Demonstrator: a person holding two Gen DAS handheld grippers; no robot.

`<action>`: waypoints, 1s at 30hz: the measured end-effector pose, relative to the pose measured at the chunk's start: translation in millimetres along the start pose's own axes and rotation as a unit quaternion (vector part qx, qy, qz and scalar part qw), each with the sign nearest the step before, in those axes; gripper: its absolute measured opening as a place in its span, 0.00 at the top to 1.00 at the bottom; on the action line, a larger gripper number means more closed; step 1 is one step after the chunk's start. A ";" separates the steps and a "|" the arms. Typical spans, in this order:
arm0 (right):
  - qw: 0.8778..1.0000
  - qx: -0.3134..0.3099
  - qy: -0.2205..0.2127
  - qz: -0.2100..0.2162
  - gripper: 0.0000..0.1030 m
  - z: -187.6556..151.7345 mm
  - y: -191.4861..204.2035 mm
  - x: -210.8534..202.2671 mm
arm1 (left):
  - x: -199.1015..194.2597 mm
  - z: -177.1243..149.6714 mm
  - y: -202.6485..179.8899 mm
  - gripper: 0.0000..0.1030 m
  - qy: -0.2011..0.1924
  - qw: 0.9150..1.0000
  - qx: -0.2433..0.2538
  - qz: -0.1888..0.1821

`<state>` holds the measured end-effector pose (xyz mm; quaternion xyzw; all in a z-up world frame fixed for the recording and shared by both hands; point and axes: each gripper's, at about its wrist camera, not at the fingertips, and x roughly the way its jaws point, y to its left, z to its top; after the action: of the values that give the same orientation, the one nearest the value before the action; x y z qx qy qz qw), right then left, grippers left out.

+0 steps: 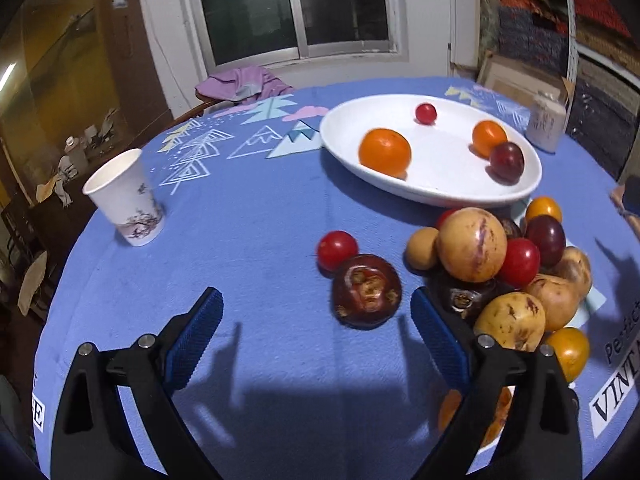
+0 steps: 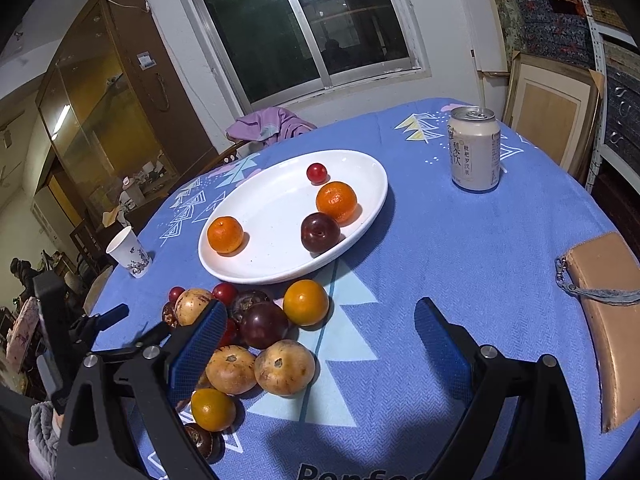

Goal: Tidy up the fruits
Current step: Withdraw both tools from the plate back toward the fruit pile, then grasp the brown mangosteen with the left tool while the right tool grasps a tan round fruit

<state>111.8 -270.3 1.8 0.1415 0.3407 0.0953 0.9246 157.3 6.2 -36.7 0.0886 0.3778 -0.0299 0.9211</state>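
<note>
A white oval plate [image 1: 448, 196] [image 2: 256, 272] holds two oranges [image 1: 385, 152] [image 2: 336, 201], a dark plum [image 1: 507, 161] [image 2: 320, 232] and a small red fruit [image 1: 425, 113] [image 2: 317, 172]. A pile of mixed fruit [image 1: 500, 264] [image 2: 256, 336] lies on the blue cloth in front of it. A dark brown round fruit [image 1: 367, 290] and a red cherry tomato [image 1: 337, 249] lie apart, left of the pile. My left gripper [image 1: 316, 316] is open and empty, the dark fruit just inside its right finger. My right gripper [image 2: 316, 336] is open and empty beside the pile.
A paper cup [image 1: 126, 196] [image 2: 130, 253] stands at the table's left edge. A drink can [image 2: 475, 148] [image 1: 545, 126] stands right of the plate. A tan pouch [image 2: 608, 300] lies at the right edge. A purple garment [image 2: 272, 124] hangs on a chair behind the table.
</note>
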 end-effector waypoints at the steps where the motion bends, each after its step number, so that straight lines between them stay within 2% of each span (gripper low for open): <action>1: 1.000 -0.001 0.000 -0.001 0.07 -0.2 0.7 0.2 | 4.3 1.6 -2.7 0.10 0.007 1.000 0.004 -0.002; 5: 1.000 -0.008 0.004 -0.002 0.07 -1.2 3.1 2.5 | 22.2 6.9 -5.8 0.09 0.039 0.999 0.003 -0.012; 7: 1.000 -0.011 0.006 -0.002 0.07 -1.7 4.1 3.3 | 27.1 6.9 2.6 0.15 0.049 0.998 -0.019 -0.018; 9: 1.000 -0.012 0.007 -0.003 0.07 -2.1 4.3 3.7 | 28.5 5.9 11.9 0.37 0.051 0.997 -0.034 -0.038; 11: 1.000 -0.012 0.007 -0.002 0.07 -2.1 4.3 3.7 | 28.3 4.7 16.5 0.47 0.049 0.998 -0.035 -0.036; 18: 1.000 -0.018 0.009 -0.004 0.07 -4.0 6.5 6.2 | 34.7 7.4 23.2 0.47 0.054 0.996 -0.049 -0.054; 19: 1.000 -0.021 0.010 -0.005 0.07 -4.4 7.0 6.4 | 33.7 7.4 24.5 0.50 0.051 0.996 -0.052 -0.057; 20: 1.000 -0.023 0.009 -0.006 0.07 -4.5 7.5 6.2 | 32.7 7.6 24.6 0.59 0.049 0.996 -0.052 -0.060; 25: 0.999 -0.041 0.001 -0.013 0.08 -4.4 10.8 3.0 | 27.3 5.3 26.2 0.59 0.039 0.995 -0.057 -0.071; 30: 0.998 -0.066 0.012 0.000 0.30 -7.6 17.8 1.4 | 2.7 -4.4 32.4 0.59 0.017 0.998 -0.052 -0.022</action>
<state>106.5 -251.6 1.2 0.0788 0.3451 0.1196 0.9276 160.1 38.8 -37.0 0.0323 0.3966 -0.0293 0.9170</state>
